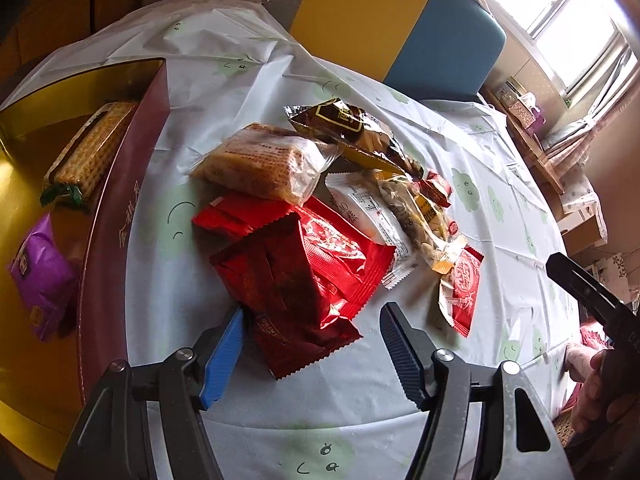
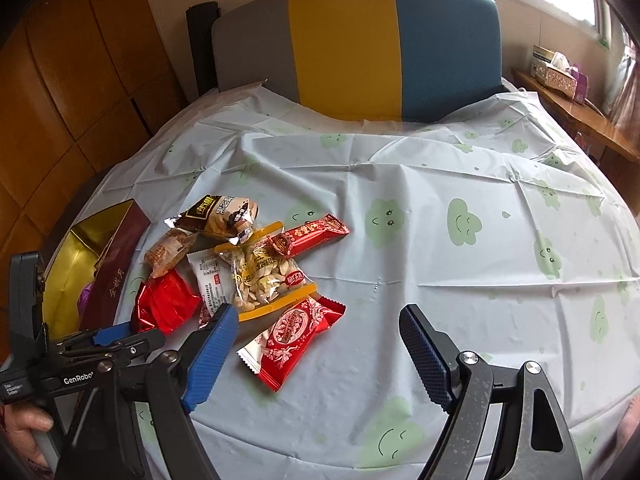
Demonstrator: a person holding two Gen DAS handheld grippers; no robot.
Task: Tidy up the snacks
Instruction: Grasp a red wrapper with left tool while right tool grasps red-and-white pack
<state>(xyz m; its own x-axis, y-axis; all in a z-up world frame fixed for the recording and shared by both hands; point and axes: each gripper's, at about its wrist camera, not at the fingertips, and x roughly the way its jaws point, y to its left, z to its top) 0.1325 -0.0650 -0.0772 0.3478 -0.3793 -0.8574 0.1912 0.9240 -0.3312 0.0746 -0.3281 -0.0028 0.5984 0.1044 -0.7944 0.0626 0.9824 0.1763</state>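
**Left jaws straddle the dark red packet**

The worktop (image 1: 500,216), draped in a pale plastic sheet printed with green clouds, carries a maroon gift box with a gold lining (image 1: 120,184) on its left side, already holding two snacks. Beside it lies the loose pile of wrapped snacks. The dark red foil packet (image 1: 288,296) lies nearest, its long axis pointing roughly away from the left gripper (image 1: 312,320), whose jaws stand apart around its near end. The right gripper (image 2: 316,320) hovers empty, jaws apart, over a red-and-white patterned sachet (image 2: 292,340).
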